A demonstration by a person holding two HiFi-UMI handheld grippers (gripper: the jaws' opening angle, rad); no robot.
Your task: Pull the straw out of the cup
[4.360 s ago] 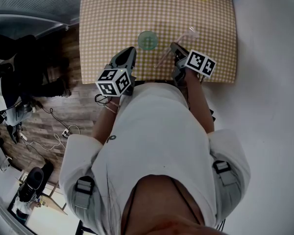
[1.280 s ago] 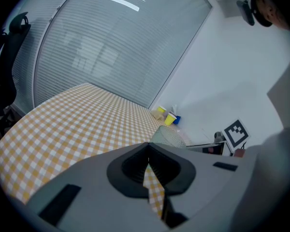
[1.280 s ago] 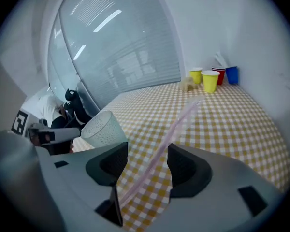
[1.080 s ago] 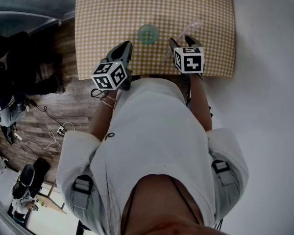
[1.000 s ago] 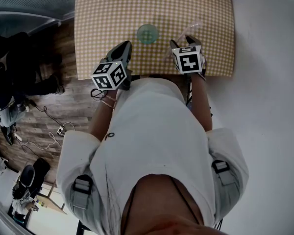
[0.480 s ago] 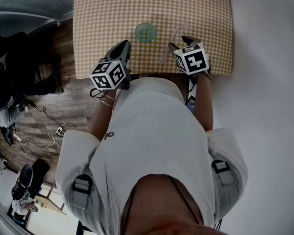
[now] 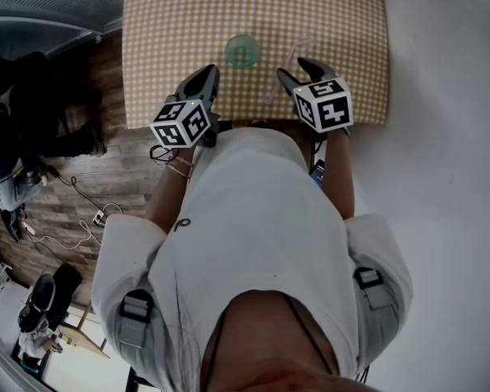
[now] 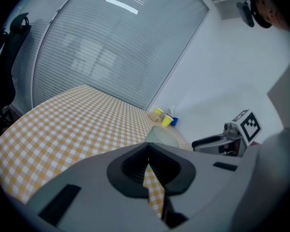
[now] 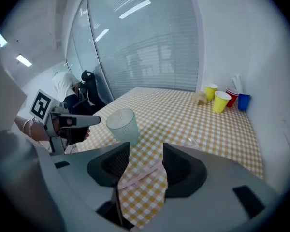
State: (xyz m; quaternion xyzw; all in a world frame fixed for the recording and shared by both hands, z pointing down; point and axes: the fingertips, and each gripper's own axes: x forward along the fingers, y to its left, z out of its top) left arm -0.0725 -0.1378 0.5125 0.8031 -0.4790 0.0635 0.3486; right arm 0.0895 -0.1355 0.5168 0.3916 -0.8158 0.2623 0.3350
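Observation:
A pale green translucent cup (image 7: 243, 52) stands upright on the checked tablecloth (image 7: 175, 23); nothing shows inside it. The pink straw (image 7: 283, 73) lies flat on the cloth to the cup's right. My right gripper (image 7: 294, 68) is open over the straw's near part. In the right gripper view the straw (image 9: 142, 174) runs across the gap between the jaws of the right gripper (image 9: 146, 151), untouched, with the cup (image 9: 122, 123) just ahead on the left. My left gripper (image 7: 206, 76) hovers near the table's front edge, left of the cup. The left gripper (image 8: 148, 159) has its tips closed with nothing held.
Yellow (image 9: 221, 101), red (image 9: 232, 97) and blue (image 9: 243, 102) cups stand grouped at the table's far right corner. The table's near edge (image 7: 253, 124) lies right behind both grippers. Wooden floor with cables is on the left, white floor on the right.
My right gripper has turned and drawn slightly back towards the near edge, with its jaws staying open over the straw. The straw, cup and left gripper have stayed put.

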